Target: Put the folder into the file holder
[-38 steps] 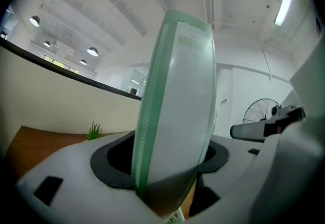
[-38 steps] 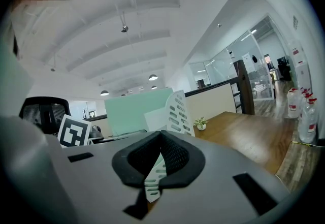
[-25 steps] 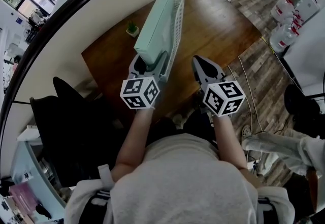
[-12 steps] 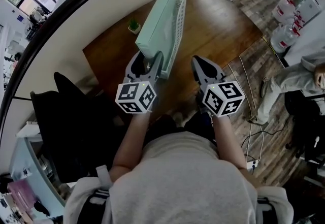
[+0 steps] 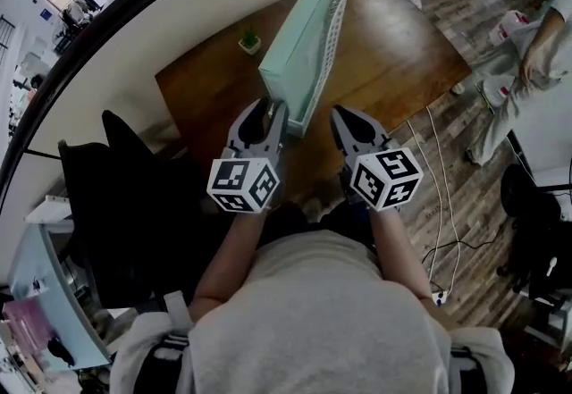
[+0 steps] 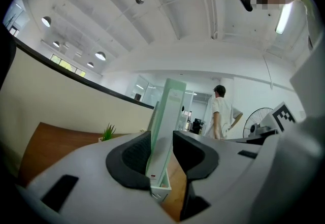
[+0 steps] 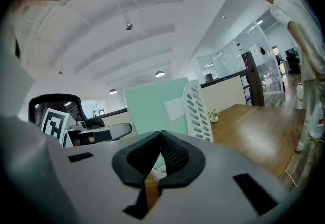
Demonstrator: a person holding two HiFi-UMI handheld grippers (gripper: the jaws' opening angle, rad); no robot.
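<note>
A mint-green folder (image 5: 299, 39) stands upright in the white mesh file holder (image 5: 331, 26) on the brown wooden table (image 5: 398, 48). My left gripper (image 5: 268, 104) sits just short of the holder's near end. Its jaws have just been closing and a gap remains, with nothing pressed between the pads. In the left gripper view the folder (image 6: 165, 126) shows through the gap of the left gripper (image 6: 161, 136), beyond the tips. My right gripper (image 5: 344, 115) hovers to the right of the holder, shut and empty. In the right gripper view the folder (image 7: 152, 106) and holder (image 7: 198, 111) stand ahead of the right gripper (image 7: 161, 134).
A small potted plant (image 5: 249, 43) stands on the table left of the holder. A black office chair (image 5: 134, 205) is at the left of the table. A person (image 5: 536, 35) stands on the wooden floor at right, near cables (image 5: 433, 160).
My left gripper has drawn back from the folder's near end and its jaws have narrowed. The right gripper shifted slightly. A person has come into view at the right.
</note>
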